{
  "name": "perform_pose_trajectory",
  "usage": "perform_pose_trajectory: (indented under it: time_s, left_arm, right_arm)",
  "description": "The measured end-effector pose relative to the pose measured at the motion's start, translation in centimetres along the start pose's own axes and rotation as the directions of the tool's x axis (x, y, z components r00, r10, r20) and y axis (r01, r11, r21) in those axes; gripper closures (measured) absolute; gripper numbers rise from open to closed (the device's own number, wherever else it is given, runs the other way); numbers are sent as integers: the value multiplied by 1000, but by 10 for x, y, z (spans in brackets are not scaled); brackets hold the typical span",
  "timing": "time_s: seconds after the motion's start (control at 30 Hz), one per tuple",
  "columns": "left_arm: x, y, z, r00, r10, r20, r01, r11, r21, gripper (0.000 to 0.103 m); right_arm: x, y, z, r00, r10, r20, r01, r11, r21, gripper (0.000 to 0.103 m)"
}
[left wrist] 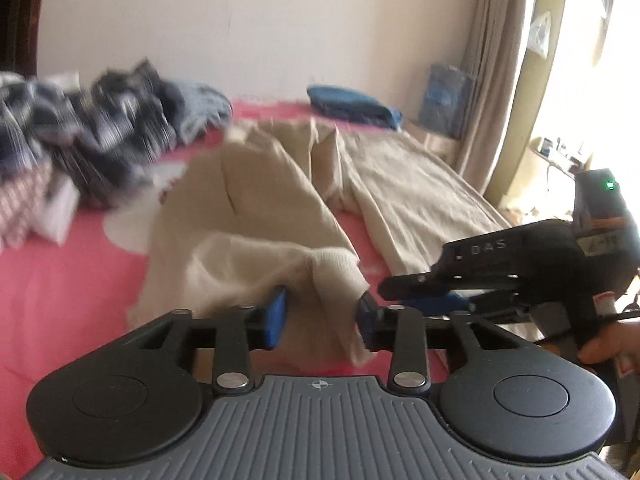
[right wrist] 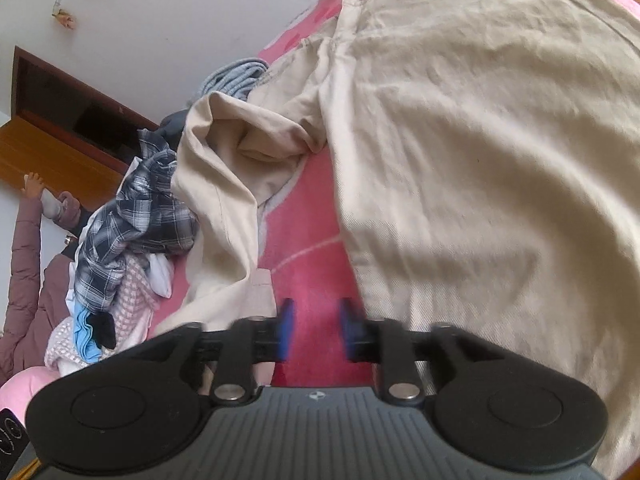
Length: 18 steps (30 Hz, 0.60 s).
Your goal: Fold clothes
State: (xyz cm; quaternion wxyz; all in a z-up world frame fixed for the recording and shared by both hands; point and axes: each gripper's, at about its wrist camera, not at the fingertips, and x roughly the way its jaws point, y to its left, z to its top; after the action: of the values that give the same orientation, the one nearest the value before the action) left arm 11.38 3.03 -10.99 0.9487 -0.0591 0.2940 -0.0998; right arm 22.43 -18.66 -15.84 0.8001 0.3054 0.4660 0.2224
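Beige trousers (left wrist: pixel 256 184) lie spread over a pink bed sheet (left wrist: pixel 60 300), waist toward the far wall. One leg is folded back toward me, and its cuff (left wrist: pixel 336 272) hangs between the blue pads of my left gripper (left wrist: pixel 320 320). The jaws stand apart and do not press the cloth. The right wrist view has the trousers (right wrist: pixel 460 160) filling its right side. My right gripper (right wrist: pixel 318 330) is open low over the pink sheet (right wrist: pixel 312 240) between the two legs, with nothing between its pads. It also shows from the side at the right of the left wrist view.
A heap of plaid and striped clothes (left wrist: pixel 92 136) sits at the left of the bed, seen too as the clothes heap (right wrist: pixel 132 220). A folded blue garment (left wrist: pixel 352 106) lies at the far end. A person in a mauve padded jacket (right wrist: pixel 28 264) is beyond the heap. A curtain (left wrist: pixel 492 80) hangs right.
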Motion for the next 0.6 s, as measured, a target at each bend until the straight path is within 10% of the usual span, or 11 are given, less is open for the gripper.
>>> perform_pose_trajectory:
  time_s: [0.4, 0.6]
  left_arm:
    - [-22, 18, 14, 988, -107, 111, 117, 989, -86, 7]
    - [-39, 21, 16, 981, -97, 171, 108, 992, -61, 6]
  right_arm:
    - [-29, -3, -11, 1000, -12, 3, 12, 1000, 26, 54]
    - [-42, -2, -25, 999, 32, 26, -34, 996, 79, 54]
